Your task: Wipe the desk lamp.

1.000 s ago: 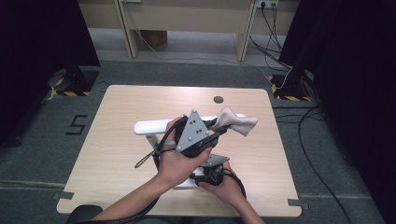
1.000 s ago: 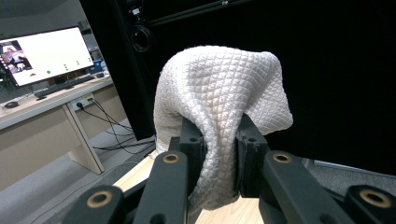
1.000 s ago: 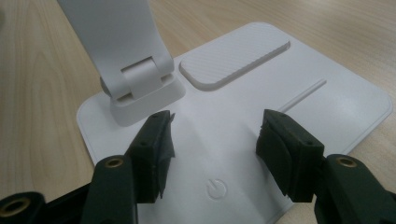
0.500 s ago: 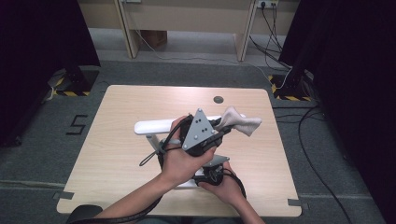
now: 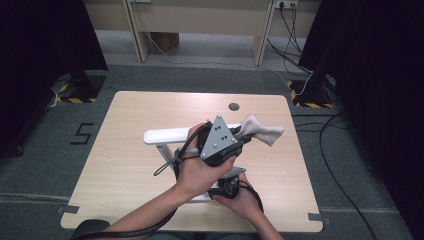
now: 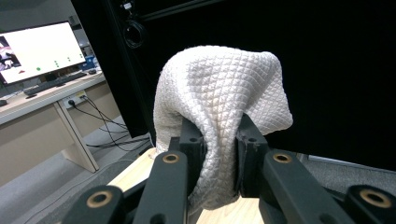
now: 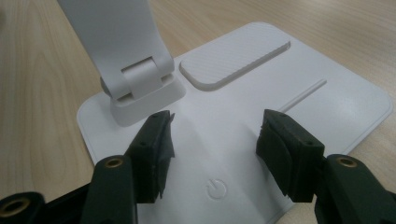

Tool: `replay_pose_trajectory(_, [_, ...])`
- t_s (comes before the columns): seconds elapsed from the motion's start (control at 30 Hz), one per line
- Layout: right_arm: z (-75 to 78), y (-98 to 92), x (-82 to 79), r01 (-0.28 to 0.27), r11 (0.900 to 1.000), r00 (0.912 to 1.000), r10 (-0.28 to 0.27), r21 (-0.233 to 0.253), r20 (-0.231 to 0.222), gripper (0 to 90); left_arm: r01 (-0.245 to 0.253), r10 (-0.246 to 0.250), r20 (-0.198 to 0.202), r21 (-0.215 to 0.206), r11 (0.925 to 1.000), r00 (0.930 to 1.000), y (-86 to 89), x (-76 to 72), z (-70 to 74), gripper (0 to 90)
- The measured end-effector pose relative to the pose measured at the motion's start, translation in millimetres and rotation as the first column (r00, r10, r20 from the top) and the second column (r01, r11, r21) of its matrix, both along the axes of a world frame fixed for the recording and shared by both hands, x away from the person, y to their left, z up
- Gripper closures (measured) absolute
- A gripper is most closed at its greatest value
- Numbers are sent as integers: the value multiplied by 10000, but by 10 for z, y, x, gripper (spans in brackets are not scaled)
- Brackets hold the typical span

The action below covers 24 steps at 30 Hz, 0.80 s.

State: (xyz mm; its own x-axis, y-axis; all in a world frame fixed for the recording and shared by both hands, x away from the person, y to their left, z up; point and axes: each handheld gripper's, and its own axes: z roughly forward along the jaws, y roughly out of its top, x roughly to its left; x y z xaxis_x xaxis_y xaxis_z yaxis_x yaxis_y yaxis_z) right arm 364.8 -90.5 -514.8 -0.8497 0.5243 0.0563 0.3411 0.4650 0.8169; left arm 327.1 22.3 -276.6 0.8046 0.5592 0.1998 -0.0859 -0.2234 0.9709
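- Left gripper view had your left gripper [image 6: 218,149] clamped on the white cloth [image 6: 219,98]; cloth bunched up above the jaws, lifted off the table [image 5: 125,165]
- your right gripper [image 7: 212,140] sat spread apart, hovering over the white lamp base [image 7: 289,88]; touching nothing

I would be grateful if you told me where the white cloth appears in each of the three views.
High view: white cloth right of centre, at the lamp bar's right end, above the table.
Left gripper view: centre, pinched between the left gripper jaws.
Right gripper view: absent.
Shared landmark: wooden table, also and.
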Motion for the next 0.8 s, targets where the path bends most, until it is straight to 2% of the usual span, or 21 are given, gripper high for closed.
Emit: replay_pose_trajectory(0.8, [0, 0, 0, -9, 10000, 10000, 9, -27, 33, 442, 191, -190, -149, 81, 9998, 9997, -193, 17, 40, 768])
